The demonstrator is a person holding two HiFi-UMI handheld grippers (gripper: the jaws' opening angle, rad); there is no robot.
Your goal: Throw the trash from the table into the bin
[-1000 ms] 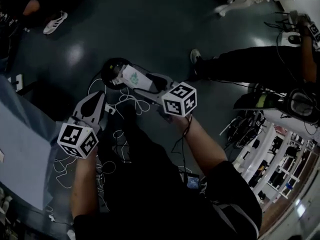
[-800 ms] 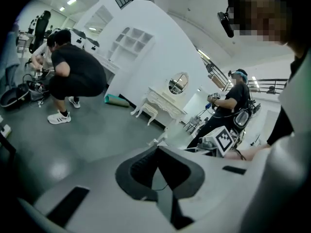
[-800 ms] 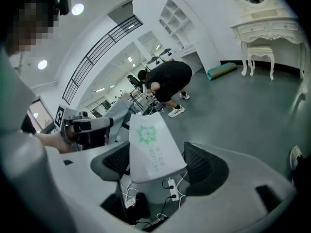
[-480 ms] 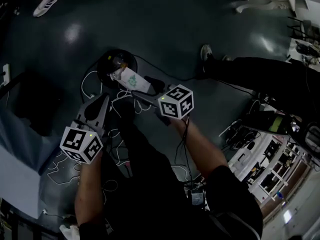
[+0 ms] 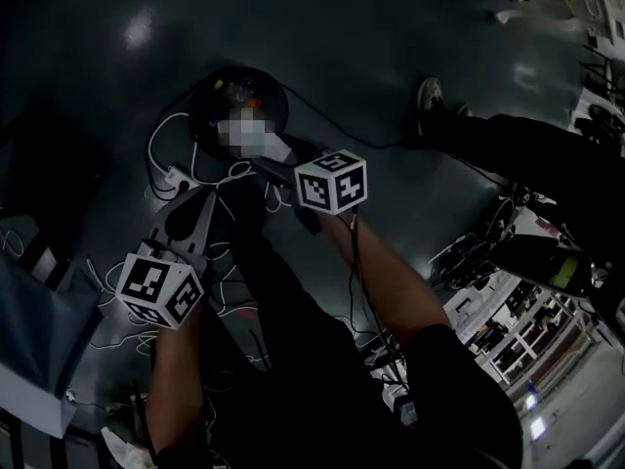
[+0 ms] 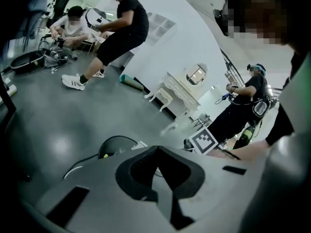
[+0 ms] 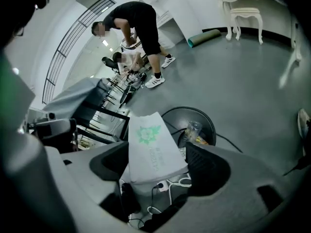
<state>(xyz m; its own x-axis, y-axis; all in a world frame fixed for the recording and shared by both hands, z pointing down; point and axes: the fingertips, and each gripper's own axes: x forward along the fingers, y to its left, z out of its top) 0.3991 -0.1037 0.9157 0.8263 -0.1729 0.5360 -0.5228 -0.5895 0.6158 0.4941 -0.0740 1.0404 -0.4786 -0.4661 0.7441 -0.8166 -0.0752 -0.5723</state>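
A white paper packet (image 7: 153,149) with green print is clamped between the jaws of my right gripper (image 7: 158,168). Its free end hangs over the edge of the round black bin (image 7: 190,126), which holds a clear plastic bottle (image 7: 192,129) and other scraps. In the head view the right gripper (image 5: 266,161) reaches to the bin (image 5: 237,106), and a mosaic patch covers most of the packet (image 5: 276,151). My left gripper (image 5: 187,215) hangs lower left of the bin, jaws together and nothing in them. The left gripper view shows the left gripper (image 6: 156,152) with the bin (image 6: 115,146) beyond it.
White cables and a power strip (image 5: 178,176) lie on the dark floor around the bin. A grey-covered table (image 5: 29,325) is at the lower left. A person's legs and shoe (image 5: 430,96) are to the right. A white ornate table (image 7: 243,1) and other people stand farther off.
My right gripper has carried the packet forward until it overlaps the bin. The bin now sits nearer and more central in the head view. The left gripper keeps its place.
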